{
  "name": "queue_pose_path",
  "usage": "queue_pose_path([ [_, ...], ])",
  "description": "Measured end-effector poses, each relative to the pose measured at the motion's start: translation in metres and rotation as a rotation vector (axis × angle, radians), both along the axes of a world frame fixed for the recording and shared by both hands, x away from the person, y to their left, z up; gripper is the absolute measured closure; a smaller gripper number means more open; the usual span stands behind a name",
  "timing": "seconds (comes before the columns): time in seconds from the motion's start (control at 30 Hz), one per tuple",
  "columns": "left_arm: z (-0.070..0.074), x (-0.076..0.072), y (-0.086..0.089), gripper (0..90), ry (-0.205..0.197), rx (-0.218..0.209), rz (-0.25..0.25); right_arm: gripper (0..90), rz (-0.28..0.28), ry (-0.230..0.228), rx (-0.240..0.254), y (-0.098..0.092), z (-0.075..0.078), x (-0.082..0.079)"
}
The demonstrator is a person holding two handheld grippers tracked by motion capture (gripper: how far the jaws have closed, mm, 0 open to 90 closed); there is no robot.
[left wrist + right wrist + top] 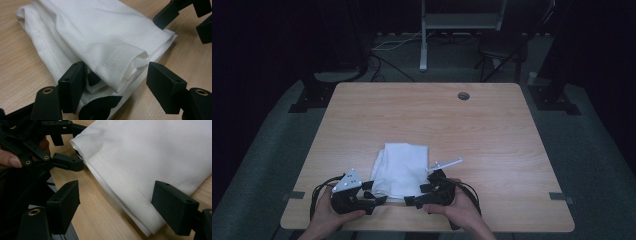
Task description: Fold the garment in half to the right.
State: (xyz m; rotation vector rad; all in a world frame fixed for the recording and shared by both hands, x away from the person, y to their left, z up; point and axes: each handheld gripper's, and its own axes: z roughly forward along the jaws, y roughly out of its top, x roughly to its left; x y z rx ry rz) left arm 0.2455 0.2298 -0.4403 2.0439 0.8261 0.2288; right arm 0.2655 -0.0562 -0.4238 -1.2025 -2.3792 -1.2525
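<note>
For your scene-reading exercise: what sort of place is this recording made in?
Probably a lab or studio for recording: a lone wooden table in a dark room, loose cables on the floor, and a white stand behind.

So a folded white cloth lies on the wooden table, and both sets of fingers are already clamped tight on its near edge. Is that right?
Not quite. The folded white cloth does lie on the wooden table, but neither set of fingers is clamped. In the left gripper view, the left gripper stands open around the cloth's corner, and in the right gripper view the right gripper stands open around the hem.
</note>
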Motion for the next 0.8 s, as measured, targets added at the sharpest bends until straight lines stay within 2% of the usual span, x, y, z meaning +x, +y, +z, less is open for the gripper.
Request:
queue_pose_path([
  [0.17, -0.001, 0.003, -0.001, 32.2, 0.012, 0.008, -0.007, 21.5, -0.007, -0.007, -0.002, 0.001, -0.001, -0.001],
  [0.27, -0.001, 0.004, -0.002, 33.4, 0.002, 0.019, -0.012, 22.9, -0.013, -0.016, -0.005, 0.001, -0.001, -0.002],
  [0.37, -0.001, 0.006, -0.004, 35.9, -0.004, 0.028, -0.016, 23.2, -0.030, -0.029, -0.028, 0.000, -0.002, -0.001],
  [0.43, -0.001, 0.010, -0.007, 38.4, 0.000, 0.039, -0.024, 23.1, -0.071, -0.039, -0.076, -0.003, -0.004, 0.000],
  [0.6, 0.000, 0.015, -0.009, 40.8, 0.008, 0.045, -0.023, 22.4, -0.085, -0.032, -0.073, -0.006, -0.006, 0.001],
  [0.8, 0.000, 0.014, -0.008, 41.0, 0.002, 0.042, -0.021, 21.8, -0.082, -0.034, -0.069, -0.006, -0.006, 0.000],
])
